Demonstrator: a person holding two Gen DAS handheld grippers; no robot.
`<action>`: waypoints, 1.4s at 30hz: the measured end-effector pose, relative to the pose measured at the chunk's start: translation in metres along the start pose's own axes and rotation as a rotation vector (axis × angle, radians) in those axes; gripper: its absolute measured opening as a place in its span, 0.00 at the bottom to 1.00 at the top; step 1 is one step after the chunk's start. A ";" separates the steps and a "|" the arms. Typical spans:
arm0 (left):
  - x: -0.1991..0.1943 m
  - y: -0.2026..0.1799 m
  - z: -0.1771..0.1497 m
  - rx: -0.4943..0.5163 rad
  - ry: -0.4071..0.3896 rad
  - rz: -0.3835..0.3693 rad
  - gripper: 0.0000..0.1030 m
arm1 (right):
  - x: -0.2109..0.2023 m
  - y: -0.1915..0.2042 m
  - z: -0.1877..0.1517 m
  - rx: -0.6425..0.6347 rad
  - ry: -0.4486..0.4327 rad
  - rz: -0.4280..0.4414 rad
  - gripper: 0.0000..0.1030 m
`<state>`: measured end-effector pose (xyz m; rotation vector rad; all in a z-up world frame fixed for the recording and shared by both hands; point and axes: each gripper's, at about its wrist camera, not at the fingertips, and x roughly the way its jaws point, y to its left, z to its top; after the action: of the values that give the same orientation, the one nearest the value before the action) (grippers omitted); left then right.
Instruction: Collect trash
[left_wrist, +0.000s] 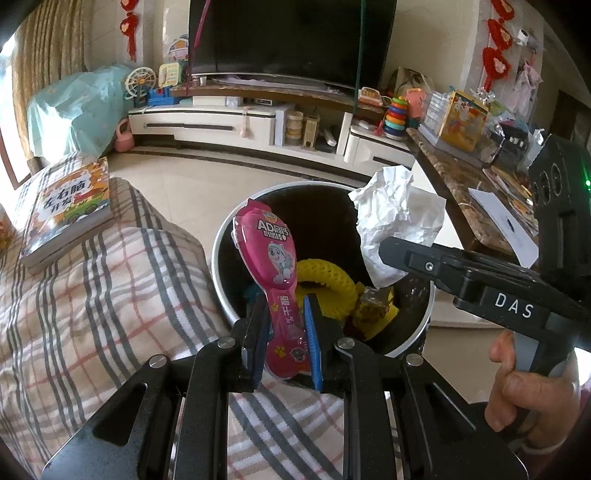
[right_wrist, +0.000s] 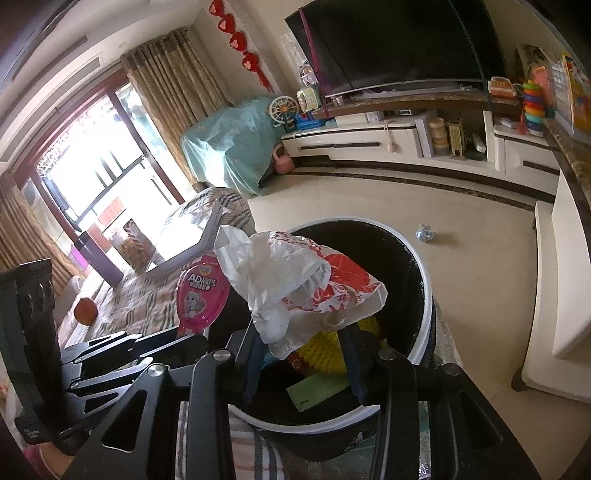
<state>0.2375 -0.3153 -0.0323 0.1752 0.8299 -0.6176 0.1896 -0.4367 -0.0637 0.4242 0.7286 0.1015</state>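
Observation:
My left gripper is shut on the lower end of a pink snack package, which stands up over the near left rim of the round black trash bin. My right gripper is shut on a crumpled white plastic bag with red print, held over the bin's opening. The left wrist view shows that bag above the bin's right side. The bin holds a yellow mesh ring, yellow wrappers and a green paper.
A plaid-covered sofa lies left of the bin, with a book and an orange on it. A cluttered marble table stands to the right. A small crumpled scrap lies on the tile floor beyond the bin.

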 end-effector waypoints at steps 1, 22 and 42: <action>0.001 -0.001 0.001 0.000 0.002 0.001 0.17 | 0.001 -0.001 0.001 0.002 0.002 -0.001 0.39; 0.012 -0.007 0.014 0.000 0.020 0.029 0.37 | 0.009 -0.006 0.008 0.016 0.037 -0.016 0.51; -0.050 0.037 -0.052 -0.184 -0.072 0.054 0.62 | -0.037 0.029 -0.022 0.002 -0.075 -0.040 0.89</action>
<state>0.2003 -0.2433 -0.0337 0.0081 0.8052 -0.4911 0.1490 -0.4115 -0.0437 0.4133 0.6633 0.0472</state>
